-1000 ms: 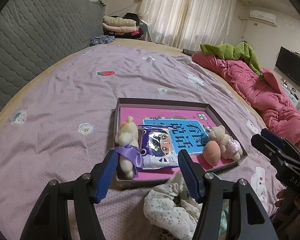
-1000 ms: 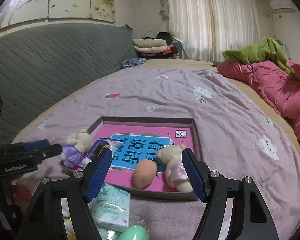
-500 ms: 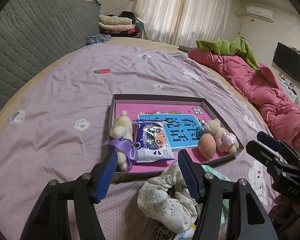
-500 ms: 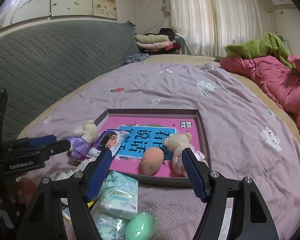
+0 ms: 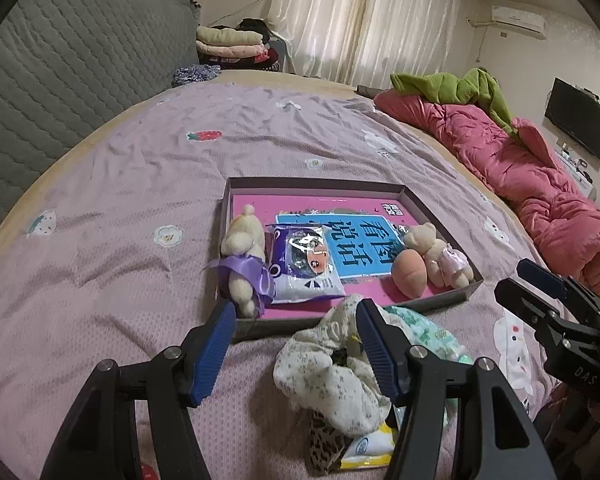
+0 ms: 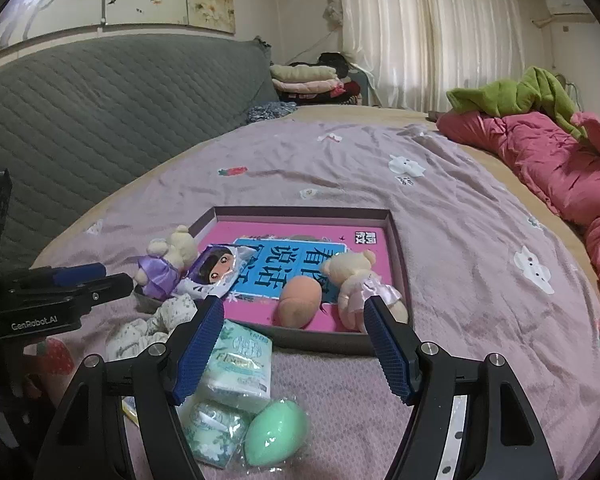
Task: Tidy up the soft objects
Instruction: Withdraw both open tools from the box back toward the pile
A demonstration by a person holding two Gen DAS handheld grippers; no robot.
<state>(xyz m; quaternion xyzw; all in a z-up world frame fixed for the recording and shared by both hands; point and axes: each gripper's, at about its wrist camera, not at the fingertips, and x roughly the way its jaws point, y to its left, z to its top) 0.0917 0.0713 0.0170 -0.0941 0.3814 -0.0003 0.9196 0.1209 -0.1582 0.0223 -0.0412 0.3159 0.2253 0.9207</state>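
Both hand-held grippers hang over the bed's near edge with jaws spread wide and nothing between them: the left hand-held gripper (image 5: 296, 338) above a crumpled floral cloth (image 5: 328, 376), the right hand-held gripper (image 6: 294, 338) above tissue packs (image 6: 240, 364) and a green egg-shaped sponge (image 6: 276, 436). Beyond them, the shallow box (image 5: 320, 185) on the lilac bedsheet (image 5: 140, 184) holds two small teddy bears (image 5: 246, 264) (image 5: 440, 254), a peach sponge (image 5: 409, 274) and a cartoon packet (image 5: 306, 266)
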